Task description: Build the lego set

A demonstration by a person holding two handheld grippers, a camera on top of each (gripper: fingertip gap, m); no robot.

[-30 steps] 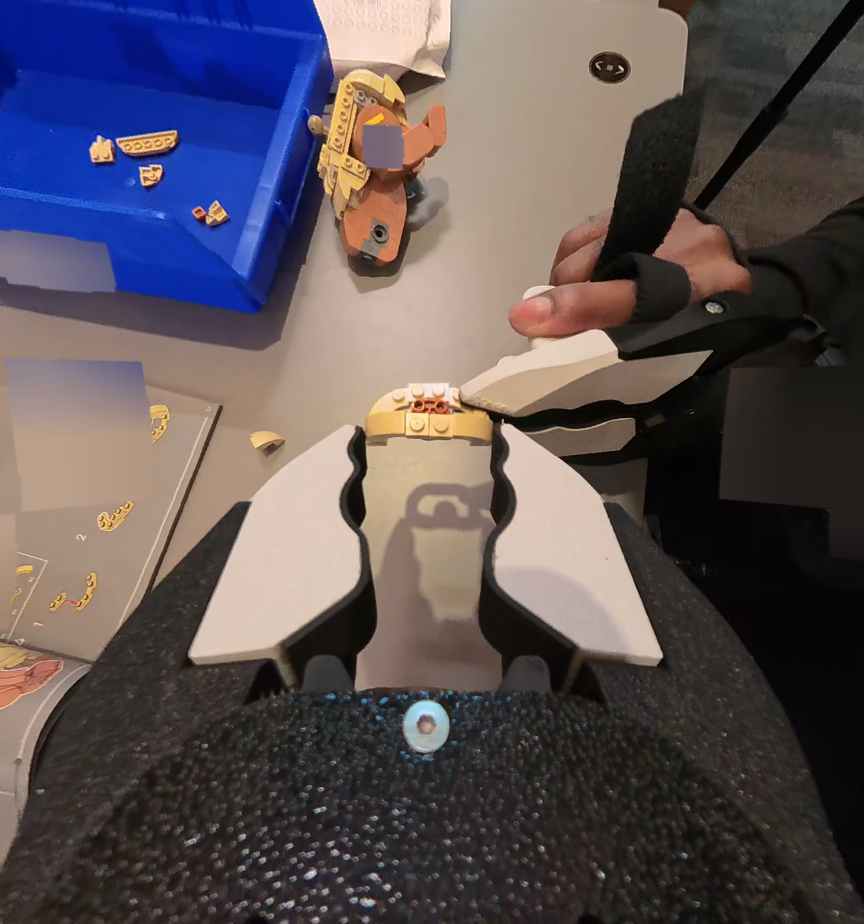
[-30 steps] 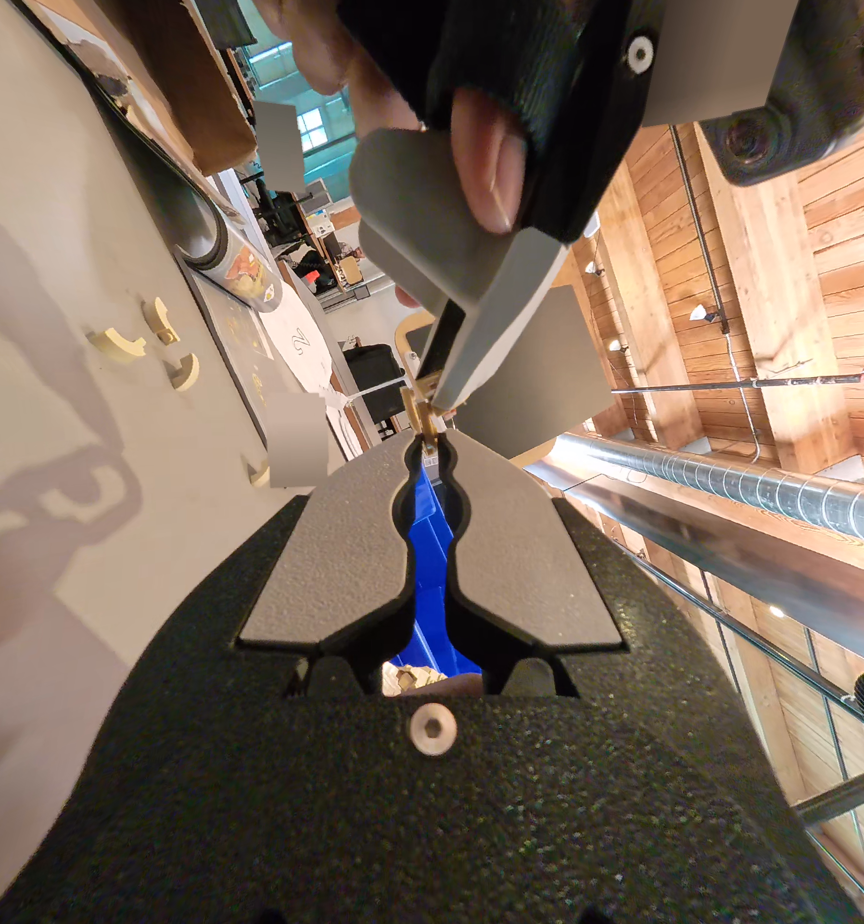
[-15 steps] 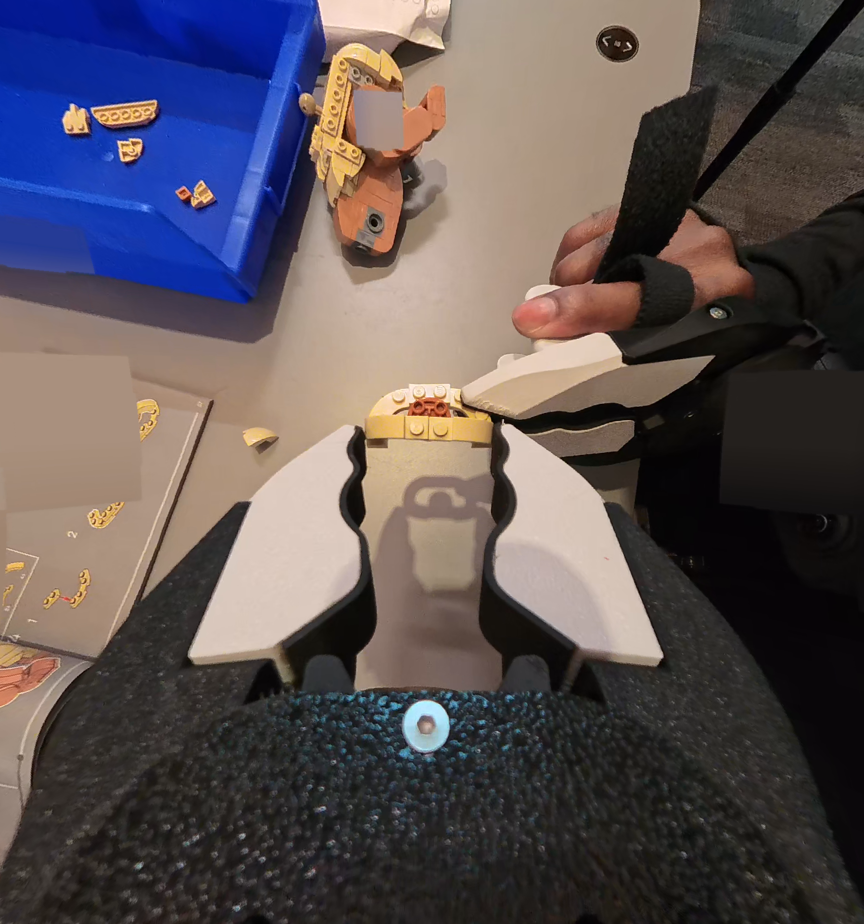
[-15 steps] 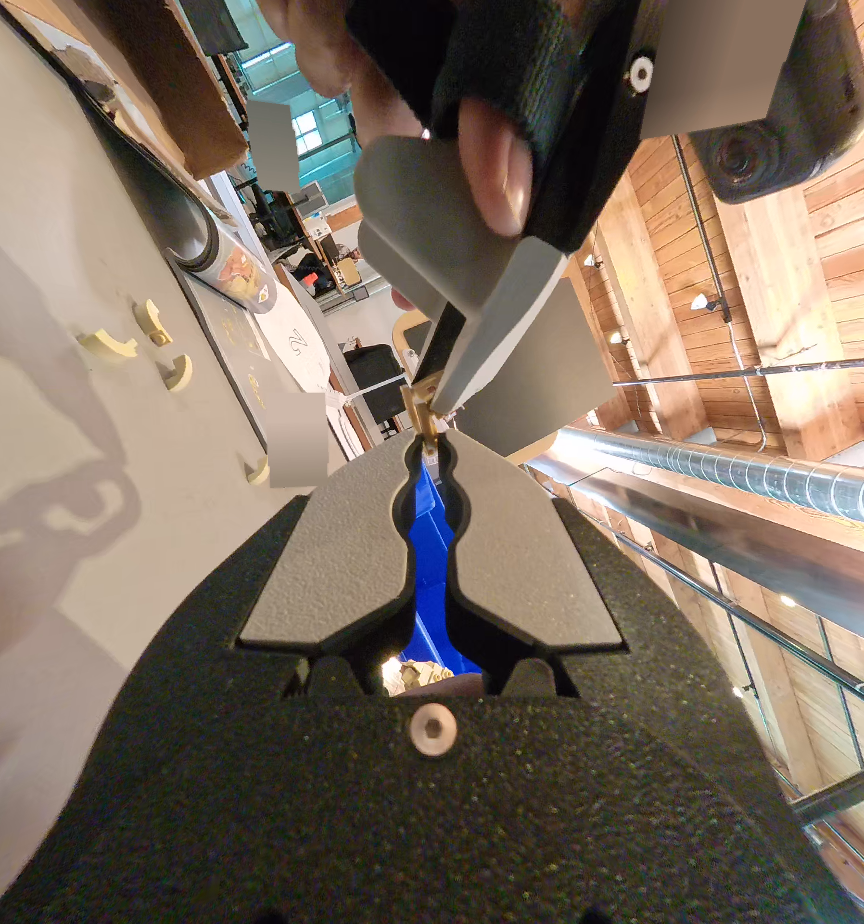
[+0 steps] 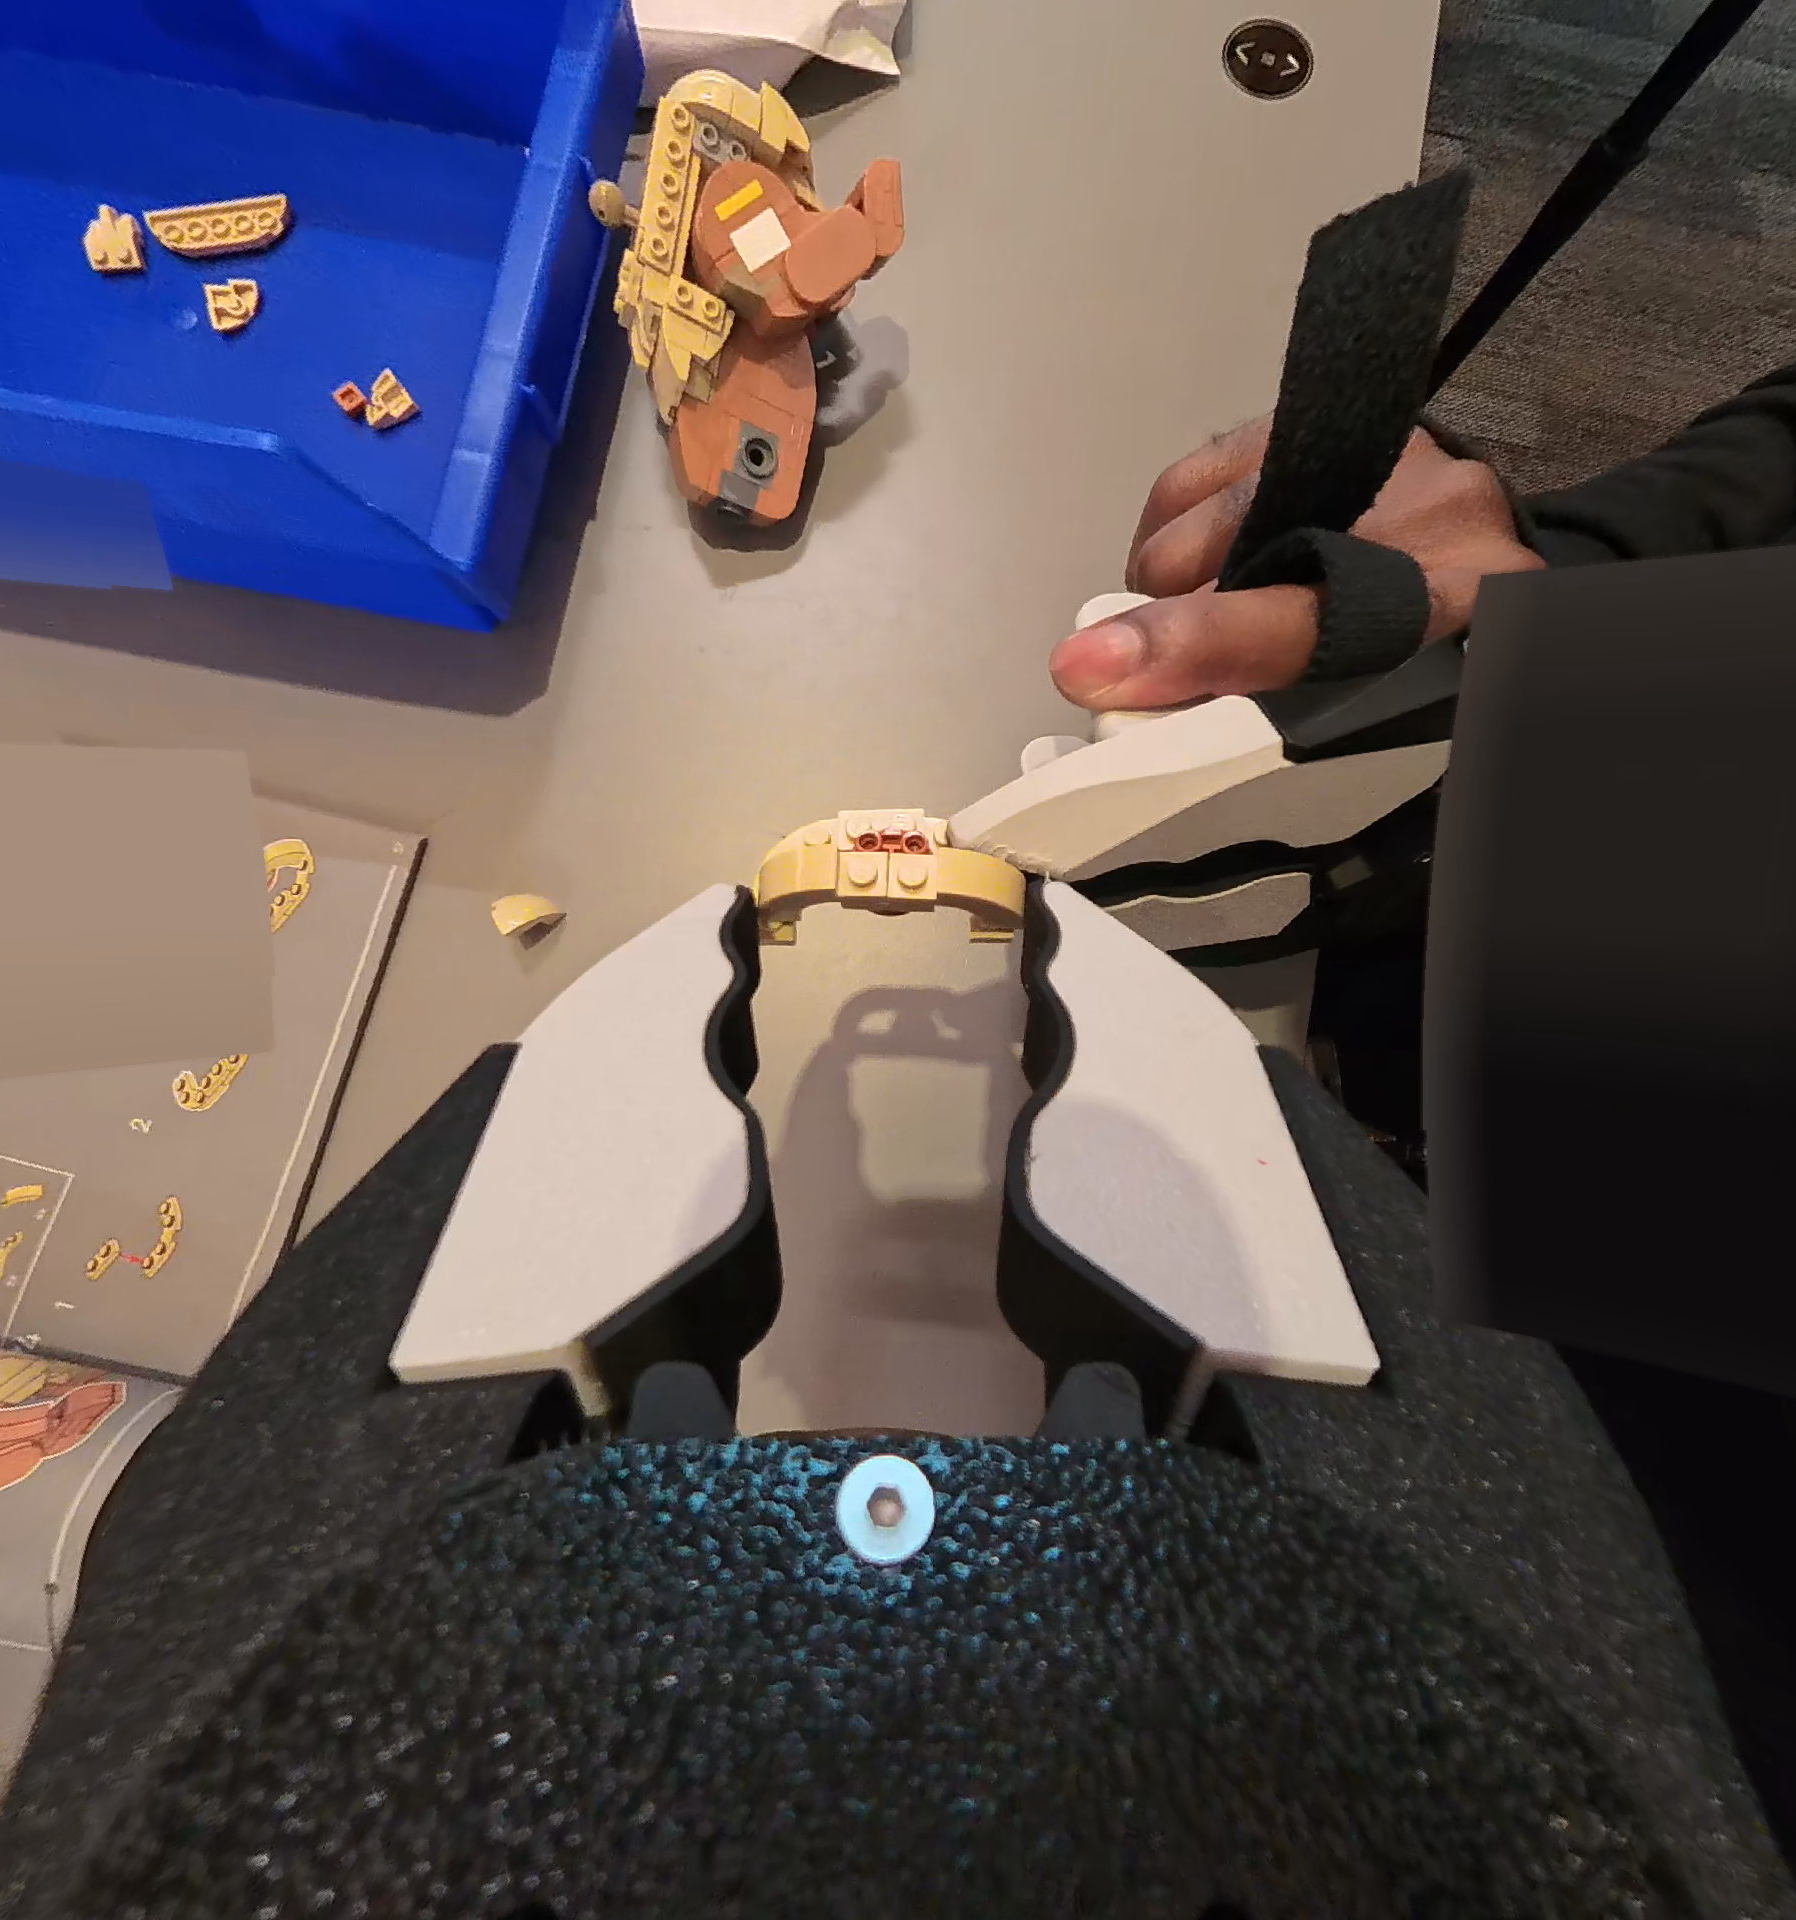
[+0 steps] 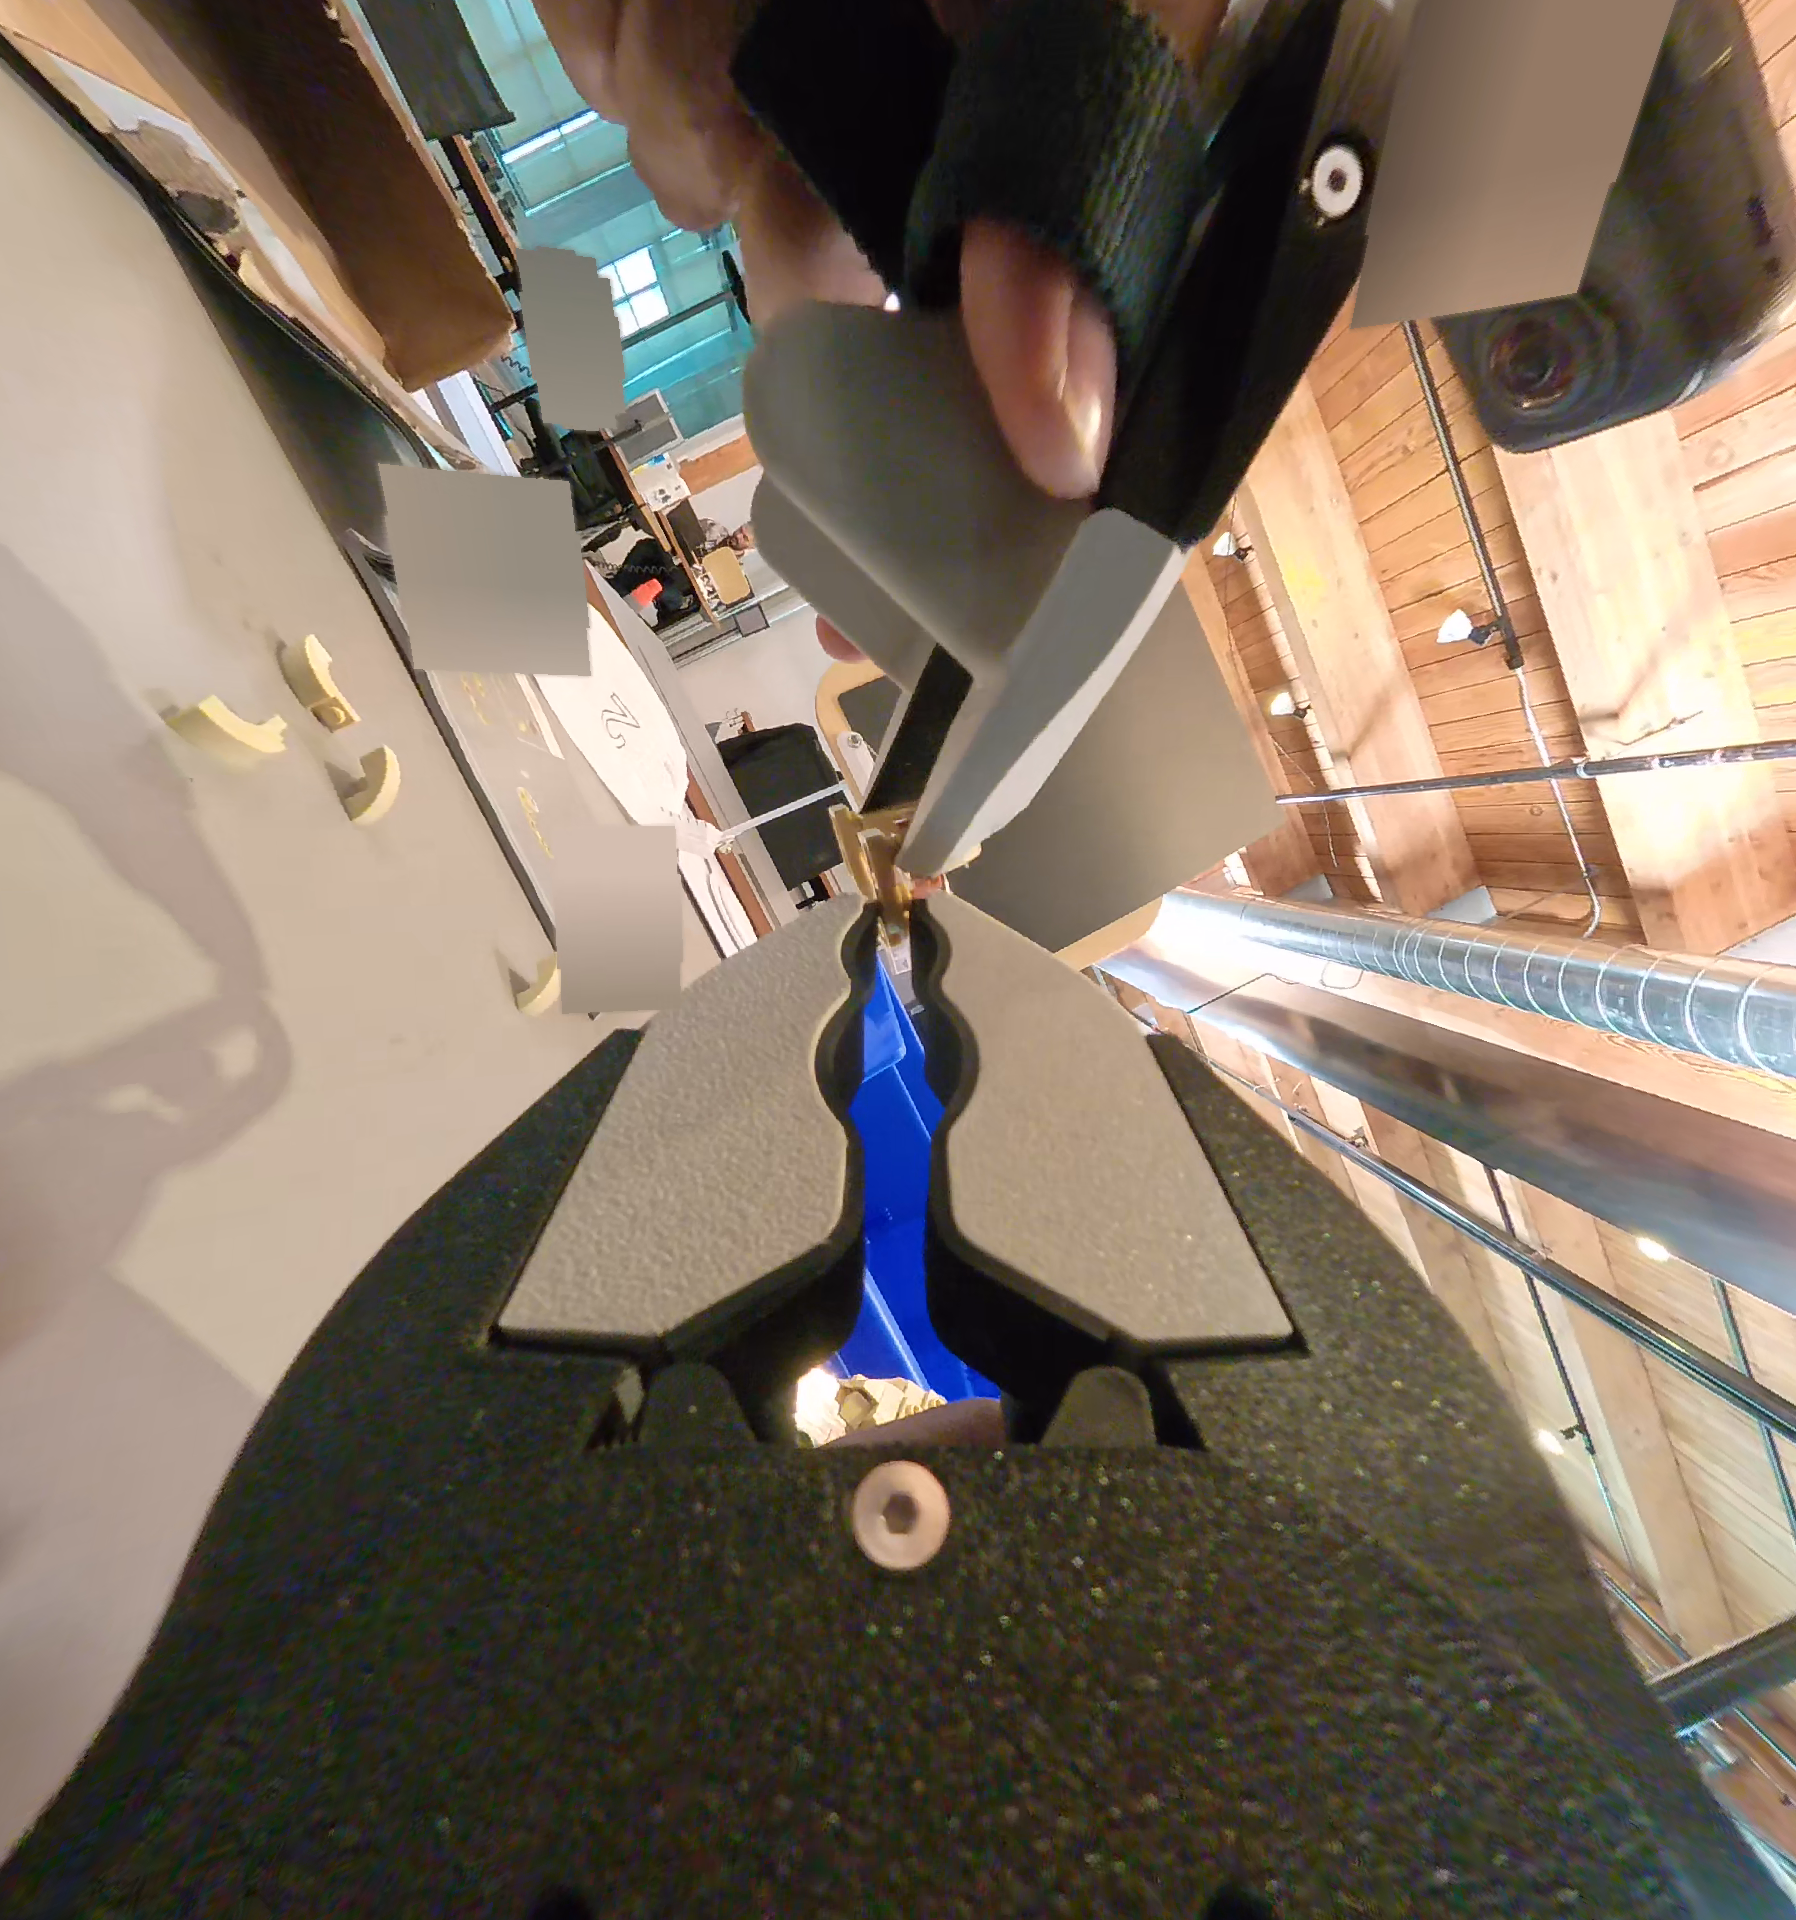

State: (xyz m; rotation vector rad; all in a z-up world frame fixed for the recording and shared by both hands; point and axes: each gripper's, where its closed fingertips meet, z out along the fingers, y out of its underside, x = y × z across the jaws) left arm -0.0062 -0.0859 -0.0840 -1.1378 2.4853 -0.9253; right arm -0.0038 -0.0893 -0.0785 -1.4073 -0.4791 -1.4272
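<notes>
In the left wrist view my left gripper (image 5: 889, 906) is shut on a tan arch-shaped brick assembly (image 5: 889, 878) with a small brown piece on top. Its pads press on the two ends of the arch and hold it above the grey table (image 5: 1029, 416). My right gripper (image 5: 965, 831) reaches in from the right, and its closed tips pinch the assembly's upper right edge. In the right wrist view my right gripper (image 6: 889, 920) is shut on the thin tan edge of the assembly (image 6: 863, 852). The left gripper's finger (image 6: 1029, 707) comes down onto it from above.
A blue bin (image 5: 478, 436) with several small tan pieces stands at the far left. A brown and tan brick model (image 5: 748, 312) lies beside it. An instruction sheet (image 5: 250, 1195) lies at the left, with a loose tan curved piece (image 5: 525, 914) nearby. More tan arch pieces (image 6: 219, 727) lie on the table. Only a small space, under 4 cm, lies between the two pairs of fingers.
Both grippers keep their hold on the tan assembly. The left wrist view has shifted slightly, and the arch's lower ends now show a little more between the fingertips.
</notes>
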